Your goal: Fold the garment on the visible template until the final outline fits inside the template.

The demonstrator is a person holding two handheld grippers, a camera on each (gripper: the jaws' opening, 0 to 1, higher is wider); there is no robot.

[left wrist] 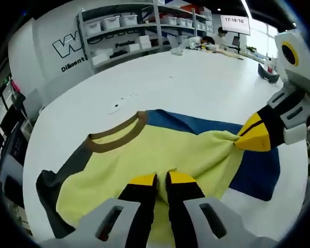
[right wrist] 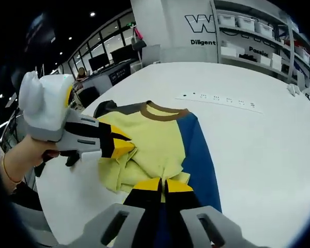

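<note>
Here, a yellow garment [left wrist: 160, 155] with a brown collar [left wrist: 119, 135] and a grey sleeve [left wrist: 72, 165] lies on a white table [left wrist: 196, 88], partly over a blue template [left wrist: 258, 170] that shows along its far edge and past its right side in the left gripper view.

In that view the left gripper [left wrist: 161, 178] rises from the bottom with its yellow-tipped jaws pressed close together on the yellow cloth just ahead of them; the fabric gathers into small creases at the tips. To its right, the right gripper [left wrist: 243, 139] comes in from the side, its jaws pinching a bunched corner of the garment, which pulls into a point at the yellow tip, over the blue template.

In the right gripper view the right gripper [right wrist: 164, 184] has its jaws drawn together on a fold of yellow fabric, with the blue template [right wrist: 199, 165] running away just right of the tips. To the left, the left gripper [right wrist: 129, 146] is held by a person's hand [right wrist: 28, 157] and grips a rumpled wad of the garment [right wrist: 155, 139]. The collar [right wrist: 163, 112] lies beyond both grippers, and a white power strip [right wrist: 219, 101] sits farther off to the right on the table [right wrist: 258, 155].

Shelves with white bins [left wrist: 119, 26] stand beyond the table.
</note>
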